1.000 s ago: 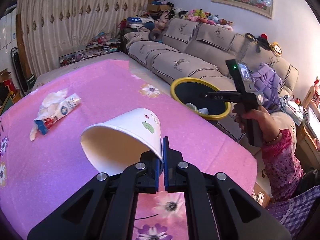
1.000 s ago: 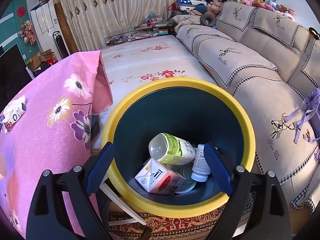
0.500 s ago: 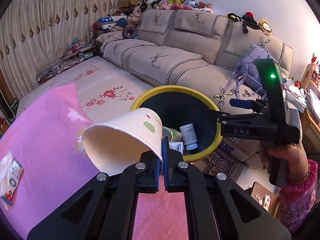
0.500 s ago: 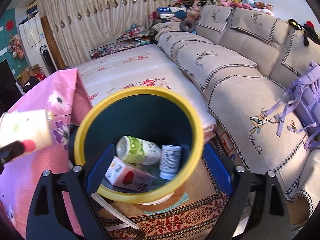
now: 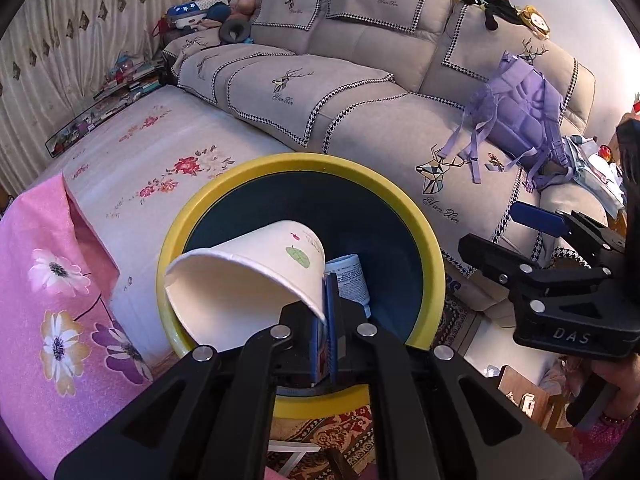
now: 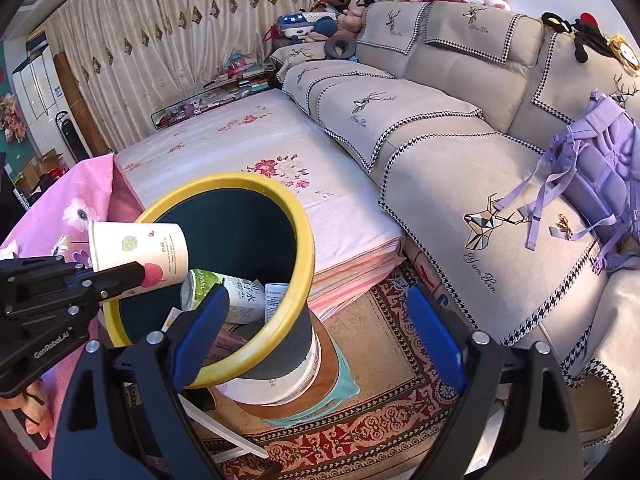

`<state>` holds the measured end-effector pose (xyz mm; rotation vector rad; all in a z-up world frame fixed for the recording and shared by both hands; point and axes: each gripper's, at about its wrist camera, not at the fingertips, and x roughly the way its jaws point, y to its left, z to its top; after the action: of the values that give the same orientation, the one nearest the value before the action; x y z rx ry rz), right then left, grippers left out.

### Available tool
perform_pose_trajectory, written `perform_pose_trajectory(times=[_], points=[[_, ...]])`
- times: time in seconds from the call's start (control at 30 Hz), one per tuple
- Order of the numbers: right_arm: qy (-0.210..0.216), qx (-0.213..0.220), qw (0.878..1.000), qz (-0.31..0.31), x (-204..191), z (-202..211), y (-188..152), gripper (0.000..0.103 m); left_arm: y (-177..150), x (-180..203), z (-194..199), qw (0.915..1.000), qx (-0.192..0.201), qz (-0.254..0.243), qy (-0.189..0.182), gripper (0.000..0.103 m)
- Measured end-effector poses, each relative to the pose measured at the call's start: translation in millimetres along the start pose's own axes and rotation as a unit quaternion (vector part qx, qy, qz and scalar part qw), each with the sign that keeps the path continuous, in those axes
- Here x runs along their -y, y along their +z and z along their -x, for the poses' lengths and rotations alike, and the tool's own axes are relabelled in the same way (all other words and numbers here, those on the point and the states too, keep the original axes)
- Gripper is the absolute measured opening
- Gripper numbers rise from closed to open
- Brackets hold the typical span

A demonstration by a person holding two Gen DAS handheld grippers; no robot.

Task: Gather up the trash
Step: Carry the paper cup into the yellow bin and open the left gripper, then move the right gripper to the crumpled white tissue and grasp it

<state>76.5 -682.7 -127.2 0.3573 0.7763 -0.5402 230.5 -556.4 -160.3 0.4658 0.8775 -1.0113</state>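
Note:
My left gripper point(image 5: 326, 312) is shut on the wall of a white paper cup point(image 5: 248, 280). The cup lies on its side over the mouth of the dark bin with a yellow rim point(image 5: 304, 160). In the right wrist view the same cup point(image 6: 138, 246) hangs over the near-left part of the bin rim point(image 6: 296, 216), pinched by the left gripper point(image 6: 132, 272). A green-label bottle point(image 6: 236, 296) and a white pill bottle point(image 6: 276, 300) lie in the bin. My right gripper point(image 6: 318, 330) stands open and empty, just right of the bin.
A grey sofa point(image 6: 440, 140) with a purple bag point(image 6: 600, 168) runs behind the bin. A low floral-sheeted mattress point(image 6: 260, 152) lies to its left, and the pink flowered tablecloth point(image 5: 48, 300) hangs beside the bin. A patterned rug point(image 6: 380, 420) covers the floor.
The left gripper carried the cup off the pink table and rightward until it hangs over the bin. The right gripper drew away from above the bin to its right side.

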Motion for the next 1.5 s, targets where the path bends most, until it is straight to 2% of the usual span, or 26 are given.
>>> perform_pose_trajectory(times=[0.03, 0.07, 0.1, 0.13, 0.17, 0.33, 0.43, 0.53, 0.57, 0.67, 0.77, 0.87, 1.03, 1.13, 1.3, 1.37, 1.5], points=[[0.000, 0.000, 1.000, -0.001, 1, 0, 0, 0.086, 1, 0, -2, 1.0000, 0.001, 0.002, 0.003, 0.010], [0.000, -0.001, 1.000, -0.001, 2, -1, 0, 0.086, 1, 0, -4, 1.0000, 0.002, 0.004, 0.007, 0.026], [0.000, -0.001, 1.000, -0.001, 1, -1, 0, 0.086, 2, -1, -5, 0.9999, 0.004, 0.006, 0.009, 0.039], [0.000, -0.001, 1.000, -0.001, 1, -1, 0, 0.086, 3, -2, -3, 0.9998, 0.011, 0.010, 0.013, 0.062], [0.000, -0.001, 1.000, -0.001, 1, 0, 0, 0.086, 3, -4, 0, 0.9996, 0.020, 0.012, 0.017, 0.068], [0.001, 0.002, 1.000, 0.003, -5, 4, 0, 0.086, -7, -19, 39, 0.9974, 0.063, 0.035, 0.011, 0.071], [0.004, 0.004, 1.000, 0.009, -12, 7, -2, 0.086, -29, -37, 78, 0.9930, 0.103, 0.051, 0.028, 0.084], [0.010, 0.006, 1.000, 0.017, -23, 10, 0, 0.086, -60, -61, 122, 0.9872, 0.136, 0.064, 0.053, 0.089], [0.012, 0.007, 1.000, 0.021, -27, 11, 1, 0.086, -75, -72, 139, 0.9848, 0.143, 0.068, 0.071, 0.092], [0.026, 0.013, 0.999, 0.038, -49, 15, 5, 0.086, -116, -103, 177, 0.9768, 0.154, 0.081, 0.125, 0.092], [0.045, 0.020, 0.997, 0.065, -82, 19, 12, 0.086, -162, -141, 215, 0.9632, 0.156, 0.110, 0.189, 0.092], [0.068, 0.026, 0.992, 0.099, -123, 25, 20, 0.086, -212, -185, 246, 0.9471, 0.154, 0.155, 0.235, 0.092], [0.141, 0.030, 0.977, 0.159, -209, 39, 39, 0.086, -280, -254, 276, 0.9186, 0.142, 0.225, 0.292, 0.092], [0.200, 0.017, 0.959, 0.200, -271, 45, 48, 0.086, -303, -276, 283, 0.9082, 0.135, 0.261, 0.298, 0.092], [0.261, -0.011, 0.925, 0.275, -381, 46, 48, 0.086, -311, -286, 285, 0.9078, 0.135, 0.272, 0.289, 0.092], [0.272, -0.030, 0.914, 0.300, -423, 38, 45, 0.086, -314, -287, 288, 0.9061, 0.139, 0.273, 0.292, 0.092], [0.264, -0.064, 0.903, 0.334, -486, 16, 39, 0.086, -306, -276, 286, 0.9048, 0.143, 0.273, 0.293, 0.092]])
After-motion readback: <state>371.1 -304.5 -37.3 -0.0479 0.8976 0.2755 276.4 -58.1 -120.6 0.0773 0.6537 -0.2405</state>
